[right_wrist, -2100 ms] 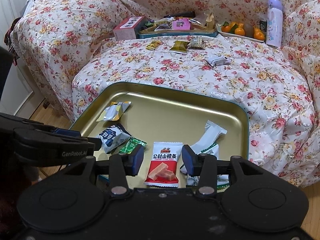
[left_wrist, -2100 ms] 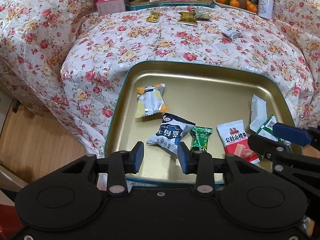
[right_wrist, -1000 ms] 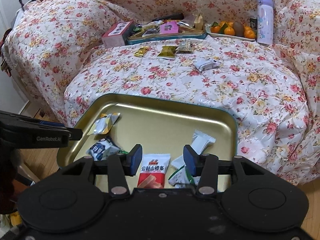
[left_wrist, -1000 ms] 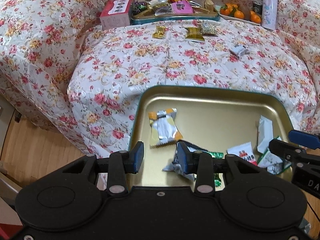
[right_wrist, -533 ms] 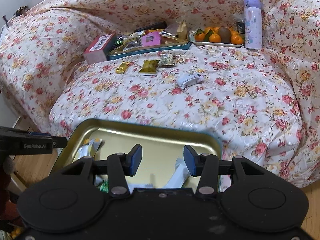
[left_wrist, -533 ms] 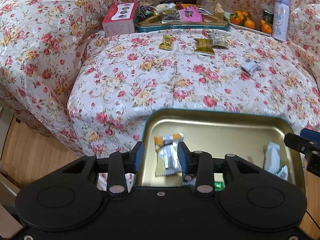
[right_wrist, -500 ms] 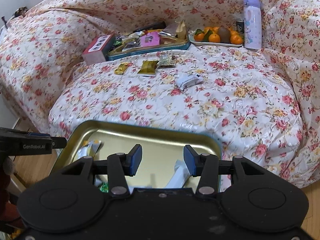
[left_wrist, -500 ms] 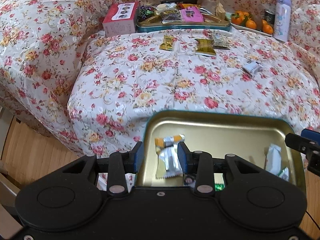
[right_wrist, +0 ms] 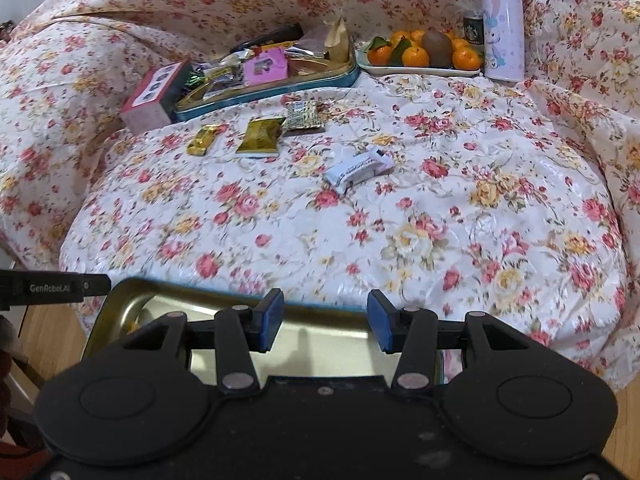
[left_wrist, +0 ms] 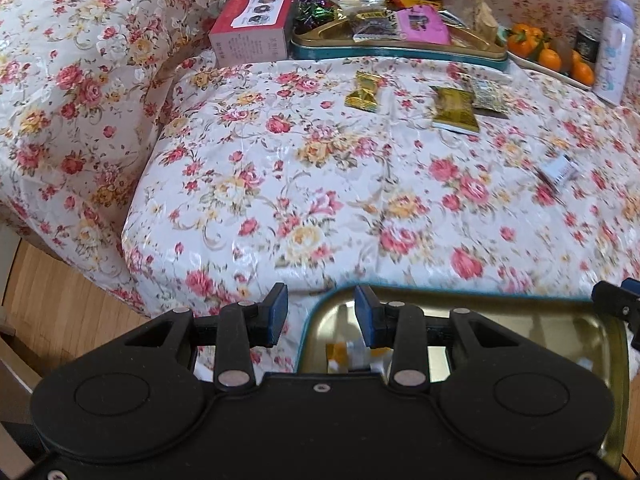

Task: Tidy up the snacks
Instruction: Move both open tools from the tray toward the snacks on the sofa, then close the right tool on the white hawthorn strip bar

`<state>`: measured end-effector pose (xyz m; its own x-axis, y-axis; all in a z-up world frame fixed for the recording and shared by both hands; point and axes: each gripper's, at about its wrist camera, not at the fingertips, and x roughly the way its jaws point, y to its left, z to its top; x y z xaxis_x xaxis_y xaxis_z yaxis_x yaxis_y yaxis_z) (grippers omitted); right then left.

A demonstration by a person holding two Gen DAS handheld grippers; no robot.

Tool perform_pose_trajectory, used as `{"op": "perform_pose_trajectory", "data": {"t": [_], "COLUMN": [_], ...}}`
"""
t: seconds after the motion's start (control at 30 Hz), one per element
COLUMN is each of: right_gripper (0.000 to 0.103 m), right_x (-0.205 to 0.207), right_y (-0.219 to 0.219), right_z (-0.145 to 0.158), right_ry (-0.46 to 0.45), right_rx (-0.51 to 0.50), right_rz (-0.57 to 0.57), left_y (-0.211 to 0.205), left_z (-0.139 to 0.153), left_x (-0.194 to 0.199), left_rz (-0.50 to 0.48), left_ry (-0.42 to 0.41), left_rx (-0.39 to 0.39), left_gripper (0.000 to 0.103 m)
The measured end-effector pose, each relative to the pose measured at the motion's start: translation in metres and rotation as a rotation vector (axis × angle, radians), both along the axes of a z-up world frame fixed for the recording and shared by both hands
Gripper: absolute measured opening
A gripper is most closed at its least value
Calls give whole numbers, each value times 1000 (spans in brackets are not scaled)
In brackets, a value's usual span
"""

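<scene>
My left gripper (left_wrist: 321,317) and right gripper (right_wrist: 325,321) both hang with jaws apart, empty, above the gold tray (right_wrist: 120,300).

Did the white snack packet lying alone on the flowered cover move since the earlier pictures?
No. The white packet keeps its place right of and nearer than the gold packet, as before; only the cameras shifted.

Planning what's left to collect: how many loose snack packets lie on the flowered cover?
4: a gold candy, an olive-gold packet, a patterned packet beside it, and a white wrapper nearer. More could be hidden.
</scene>
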<state>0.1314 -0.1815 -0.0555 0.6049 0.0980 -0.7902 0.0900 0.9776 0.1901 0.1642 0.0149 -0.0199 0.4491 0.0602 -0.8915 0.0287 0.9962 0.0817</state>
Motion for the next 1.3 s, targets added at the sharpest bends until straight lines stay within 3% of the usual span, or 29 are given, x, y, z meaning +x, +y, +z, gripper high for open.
{"op": "perform_pose_trajectory", "data": {"t": [0.53,0.83,1.03,1.17,1.3], "right_gripper": [49,49,47,33,26], "right_x": [99,133,149,156,155], "right_y": [-29,-26,-19,-15,-12], "right_z": [-17,-33,-36,-39,-43], "right_ry": [-16,4,-25,-48,-86], "right_rx": [102,90,46,-31,-123], "right_rz": [-114,-113,-66,-30,37], "left_y": [1,6,7,5,2], "left_z": [-22,-22,-21,-19,-18], "left_x": [30,38,42,46,50], "left_rz": [1,6,1,-3,-13], "left_ry": [49,44,41,36,30], "left_rx": [4,3,8,9,6], "left_gripper": [46,46,46,46,46]}}
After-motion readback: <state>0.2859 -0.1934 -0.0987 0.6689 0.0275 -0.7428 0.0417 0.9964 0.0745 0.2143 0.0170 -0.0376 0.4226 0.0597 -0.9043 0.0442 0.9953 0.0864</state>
